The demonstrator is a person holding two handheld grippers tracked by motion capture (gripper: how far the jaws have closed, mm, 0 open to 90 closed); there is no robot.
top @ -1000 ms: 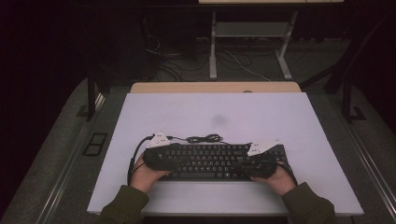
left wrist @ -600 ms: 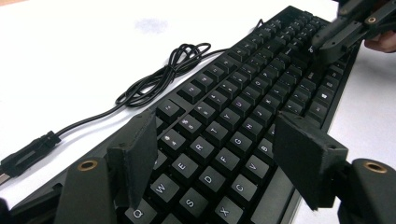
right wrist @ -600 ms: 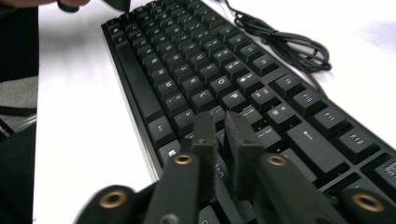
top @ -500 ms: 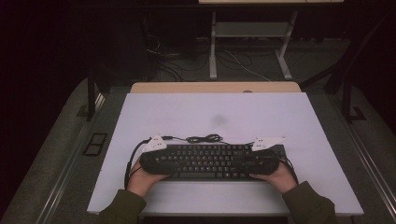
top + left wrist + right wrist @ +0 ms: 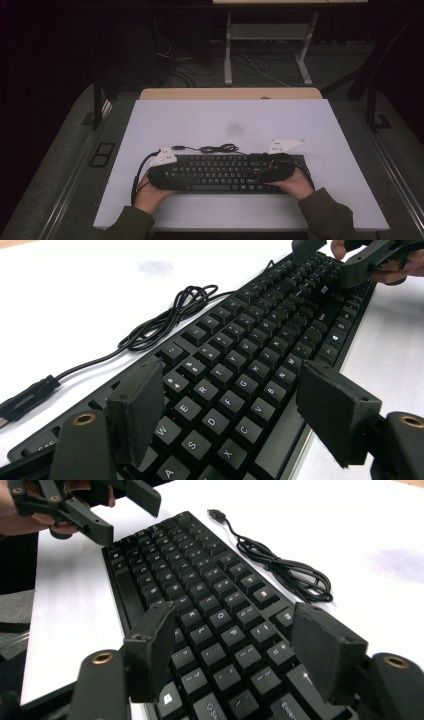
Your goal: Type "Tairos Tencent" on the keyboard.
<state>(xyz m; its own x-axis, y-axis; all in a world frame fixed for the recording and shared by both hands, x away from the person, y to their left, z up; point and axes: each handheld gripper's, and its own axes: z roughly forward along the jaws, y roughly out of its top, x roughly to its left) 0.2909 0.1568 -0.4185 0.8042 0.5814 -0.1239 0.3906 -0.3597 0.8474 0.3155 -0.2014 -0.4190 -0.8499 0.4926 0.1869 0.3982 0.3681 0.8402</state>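
A black keyboard [image 5: 225,172] lies flat near the front of the white table [image 5: 225,120], and its black cable [image 5: 215,148] is coiled just behind it. My left gripper [image 5: 171,175] is over the keyboard's left end and my right gripper [image 5: 270,171] over its right end. In the left gripper view the left gripper [image 5: 235,410] stands open above the letter keys [image 5: 260,340]. In the right gripper view the right gripper [image 5: 240,650] stands open above the keys [image 5: 200,580]. Both pairs of jaws have just been opening. The pads press on nothing.
The cable's USB plug [image 5: 216,514] lies loose on the table behind the keyboard. A faint grey smudge [image 5: 235,129] marks the table's middle. A wooden strip [image 5: 230,93] borders the far edge, with a metal desk frame [image 5: 227,45] and floor cables beyond.
The grey plate on my right gripper has shifted slightly toward the table's far side. The keyboard and the left hand stay where they were.
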